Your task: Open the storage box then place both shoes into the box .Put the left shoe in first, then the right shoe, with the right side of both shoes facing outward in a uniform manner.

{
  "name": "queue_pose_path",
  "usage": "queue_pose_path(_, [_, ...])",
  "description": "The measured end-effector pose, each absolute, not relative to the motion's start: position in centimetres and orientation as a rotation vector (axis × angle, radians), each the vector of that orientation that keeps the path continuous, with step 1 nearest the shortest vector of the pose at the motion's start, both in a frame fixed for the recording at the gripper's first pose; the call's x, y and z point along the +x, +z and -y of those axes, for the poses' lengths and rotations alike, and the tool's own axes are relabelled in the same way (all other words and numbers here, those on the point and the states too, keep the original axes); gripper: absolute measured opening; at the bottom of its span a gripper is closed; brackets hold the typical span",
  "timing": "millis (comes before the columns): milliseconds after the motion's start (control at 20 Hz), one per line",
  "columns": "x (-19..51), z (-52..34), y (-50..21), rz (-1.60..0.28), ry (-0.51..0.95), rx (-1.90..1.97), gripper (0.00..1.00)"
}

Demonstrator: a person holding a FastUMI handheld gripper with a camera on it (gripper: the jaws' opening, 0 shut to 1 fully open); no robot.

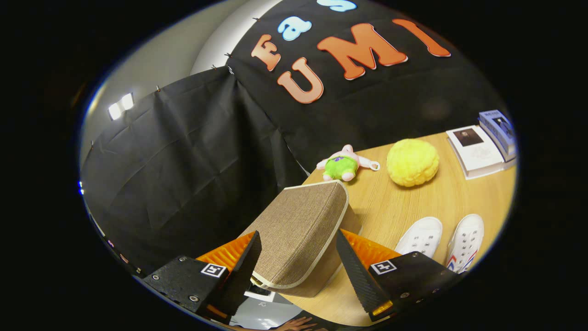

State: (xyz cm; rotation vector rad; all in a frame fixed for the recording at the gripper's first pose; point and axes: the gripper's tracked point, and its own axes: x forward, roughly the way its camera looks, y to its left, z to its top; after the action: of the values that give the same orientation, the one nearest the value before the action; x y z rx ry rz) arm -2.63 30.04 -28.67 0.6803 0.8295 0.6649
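Gripper view, claw (298,257) released astride closed storage box (298,234), 2 white shoes (443,241) beside it on table (413,202)

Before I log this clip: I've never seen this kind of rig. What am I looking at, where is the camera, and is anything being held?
This is a hand-held two-finger gripper, not a robot arm; a person carries it. The camera rides on the gripper and looks forward along its jaws, so the two wedge-shaped fingers rise from the bottom of the round fisheye picture.

The jaws stand open, one on each side of the brown fabric storage box, whose lid looks closed. I can't tell whether they touch it; nothing is clearly gripped.

On the wooden table, a pair of white shoes lies beside the box. Beyond them sit a yellow fluffy ball, a small plush toy in pink and green, and a few books. Black cloth forms the booth's wall.
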Motion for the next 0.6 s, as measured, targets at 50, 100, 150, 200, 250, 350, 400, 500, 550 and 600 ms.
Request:
queue_pose_path(50, [-2.9, -30.5, -29.0, -0.842, 0.670, 0.706, 0.97])
queue_pose_path(100, [-2.9, -31.0, -29.7, -0.863, 0.676, 0.731, 0.97])
queue_pose_path(150, [-2.9, -31.4, -30.2, -0.883, 0.676, 0.760, 0.97])
queue_pose_path(200, [-2.7, -31.8, -30.8, -0.897, 0.676, 0.792, 0.97])
queue_pose_path(250, [-2.6, -32.1, -31.3, -0.915, 0.674, 0.819, 0.97])
queue_pose_path(350, [-2.6, -32.9, -32.5, -0.944, 0.672, 0.866, 0.97])
queue_pose_path(400, [-2.4, -33.3, -33.1, -0.951, 0.673, 0.888, 0.97])
queue_pose_path(500, [-2.1, -34.0, -34.1, -0.962, 0.649, 0.952, 0.97])
queue_pose_path(550, [-1.8, -34.2, -34.1, -0.955, 0.645, 0.995, 0.97])
queue_pose_path(600, [-1.8, -34.5, -34.1, -0.959, 0.650, 1.034, 0.97])
